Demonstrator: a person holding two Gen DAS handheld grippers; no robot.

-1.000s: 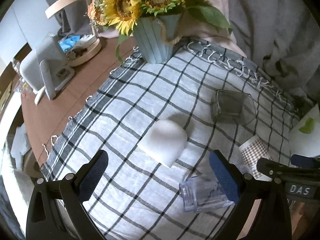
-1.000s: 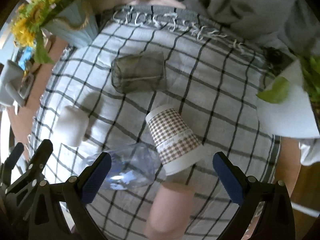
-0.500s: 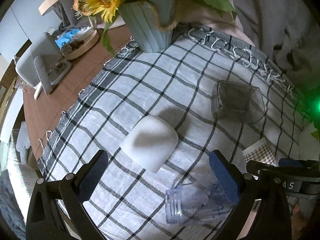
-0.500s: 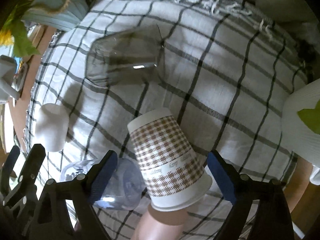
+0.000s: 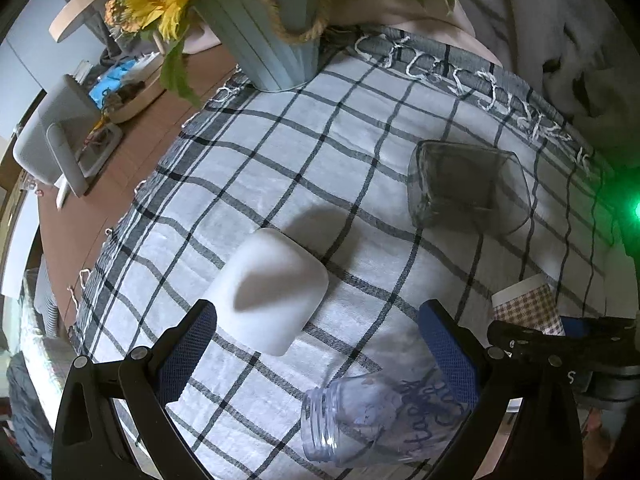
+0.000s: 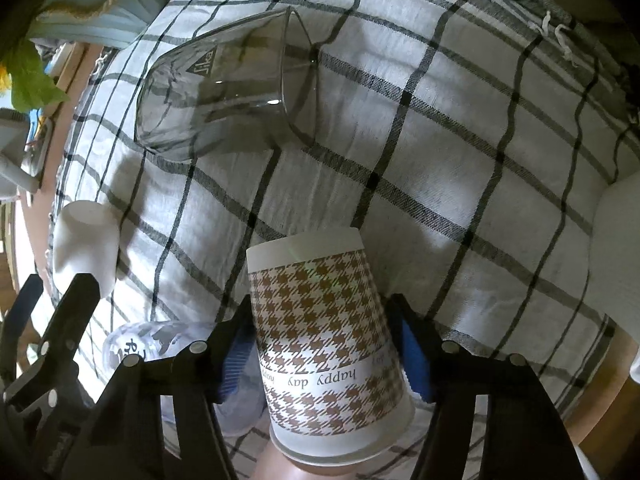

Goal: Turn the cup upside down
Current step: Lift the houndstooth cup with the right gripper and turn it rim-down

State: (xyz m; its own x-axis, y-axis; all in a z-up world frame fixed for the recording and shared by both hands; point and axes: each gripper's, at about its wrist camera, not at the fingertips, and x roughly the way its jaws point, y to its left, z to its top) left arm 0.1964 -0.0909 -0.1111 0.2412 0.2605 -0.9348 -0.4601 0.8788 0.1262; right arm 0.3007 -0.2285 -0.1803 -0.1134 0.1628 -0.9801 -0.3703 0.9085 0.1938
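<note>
Paper cup (image 6: 324,328) clamped in right gripper (image 6: 326,356) jaws; left gripper (image 5: 320,344) jaws apart

You have a brown-checked paper cup (image 6: 324,344) printed "happy day", tilted on the plaid cloth (image 6: 460,152), rim toward you.

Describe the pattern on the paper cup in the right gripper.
Brown-and-white houndstooth on the paper cup; clearest in the right wrist view.

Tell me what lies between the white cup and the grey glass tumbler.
Only bare checked cloth, partly shadowed, lies between the white cup and the grey glass tumbler; the left wrist view shows it.
</note>
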